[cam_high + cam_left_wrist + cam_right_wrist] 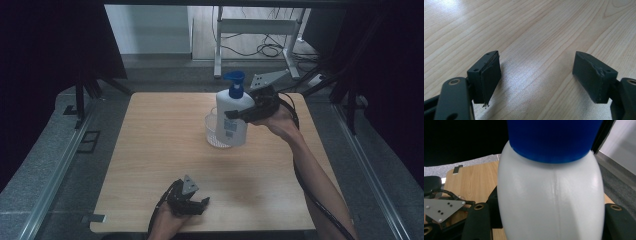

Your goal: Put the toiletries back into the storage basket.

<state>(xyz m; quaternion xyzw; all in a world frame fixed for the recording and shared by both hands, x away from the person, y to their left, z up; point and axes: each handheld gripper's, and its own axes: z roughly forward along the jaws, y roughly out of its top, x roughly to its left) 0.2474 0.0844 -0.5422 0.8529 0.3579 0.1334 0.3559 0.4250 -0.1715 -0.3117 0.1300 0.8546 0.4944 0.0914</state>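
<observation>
Pale wood worktop (165, 165) sits between dark curtains, with a grey floor and a white frame with cables beyond its far edge. Your right gripper (250, 111) has its fingers clamped on the bottle (233, 117), a white pump bottle with a blue pump head (235, 82), gripped from the side across the upper body just below the blue collar; in the right gripper view the white shoulder (551, 202) bulges between the two black fingers. The bottle stands upright at the far right of the worktop, directly in front of a clear cup (214, 131), and whether its base touches the wood or is just off it you cannot tell from above. Judge it as smooth, rounded plastic that could slide or twist in a pinch, and top-heavy once tilted because of the pump; a hold high on the body, where you have it, keeps it steady, and too hard a squeeze may dent the wall. How full it is stays hidden, so treat it as possibly heavy. The cup looks thin, light and easy to knock over, and appears to hold nothing. Your left gripper (187, 200) rests at the near edge, well apart from both, fingers (486, 80) spread over bare wood with nothing between them.
</observation>
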